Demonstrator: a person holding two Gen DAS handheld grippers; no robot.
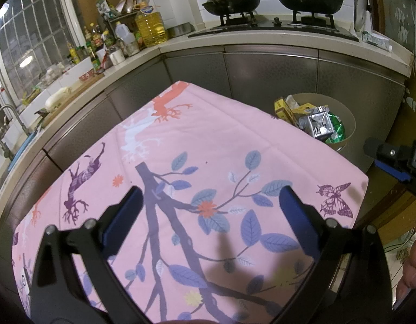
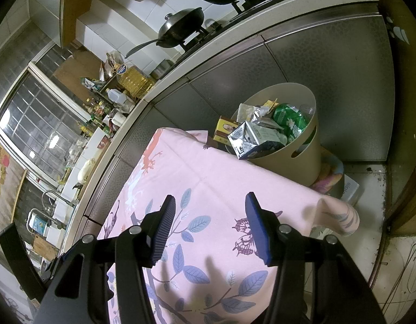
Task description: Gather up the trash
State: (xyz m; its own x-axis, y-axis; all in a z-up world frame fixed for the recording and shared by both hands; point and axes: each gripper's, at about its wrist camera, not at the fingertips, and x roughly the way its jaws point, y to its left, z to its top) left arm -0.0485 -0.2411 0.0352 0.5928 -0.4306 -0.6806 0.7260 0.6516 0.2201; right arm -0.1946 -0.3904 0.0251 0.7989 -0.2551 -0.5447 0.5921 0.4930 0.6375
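Left tongs: released, jaws wide apart, nothing between them, held above the pink floral cloth. Right tongs: likewise released and bare, above the same cloth near its butterfly print.

Surface: counter draped in the pink cloth, printed with blue leaves, a dark branch and purple figures; no loose items show on it.

Trash: beige bin standing just beyond the cloth's far corner, against grey cabinet doors; it holds a silver carton, green wrapper and yellow box.

Room: kitchen worktop with two woks on a gas hob, oil bottle, condiment bottles, barred window, tap.
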